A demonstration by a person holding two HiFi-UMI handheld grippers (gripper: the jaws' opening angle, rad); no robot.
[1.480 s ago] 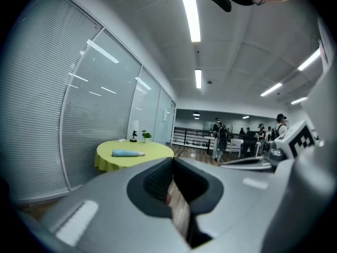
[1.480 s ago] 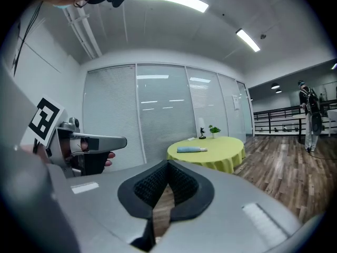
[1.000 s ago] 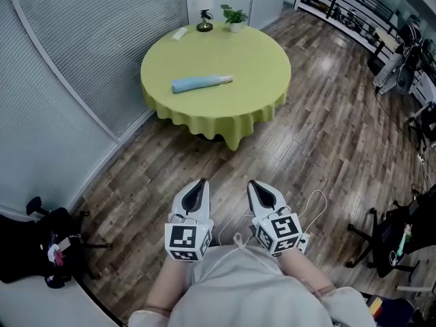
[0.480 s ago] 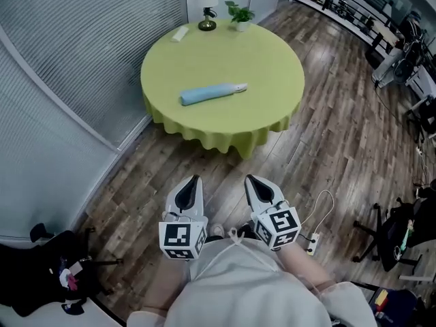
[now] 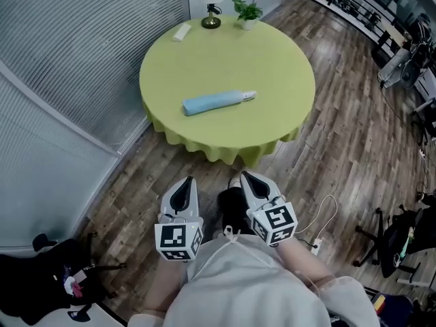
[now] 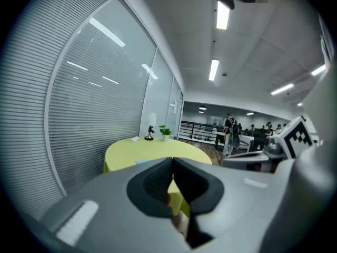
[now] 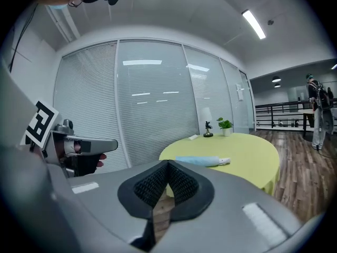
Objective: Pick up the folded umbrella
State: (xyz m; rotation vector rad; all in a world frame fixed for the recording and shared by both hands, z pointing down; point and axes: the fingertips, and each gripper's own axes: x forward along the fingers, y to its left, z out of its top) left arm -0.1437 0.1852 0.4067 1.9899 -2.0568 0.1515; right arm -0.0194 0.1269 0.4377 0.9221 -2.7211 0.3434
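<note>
A folded light-blue umbrella [image 5: 216, 102] with a white handle lies on the round table [image 5: 272, 60] under a yellow-green cloth; it also shows as the umbrella [image 7: 202, 161] in the right gripper view. My left gripper [image 5: 184, 187] and right gripper [image 5: 249, 180] are held side by side above the wood floor, short of the table's near edge. Both point at the table with jaws closed together and nothing between them. In the left gripper view the left gripper [image 6: 172, 162] hides most of the umbrella.
At the table's far edge stand a small lamp [image 5: 212, 5], a potted plant [image 5: 248, 12] and a white remote-like item [image 5: 180, 32]. Glass walls with blinds [image 5: 82, 60] run along the left. A white cable [image 5: 325, 213] lies on the floor at right; chairs [image 5: 402, 244] stand farther right.
I have walked toward the table: it and the umbrella have drawn closer and lower in the head view. Both grippers stayed shut and side by side.
</note>
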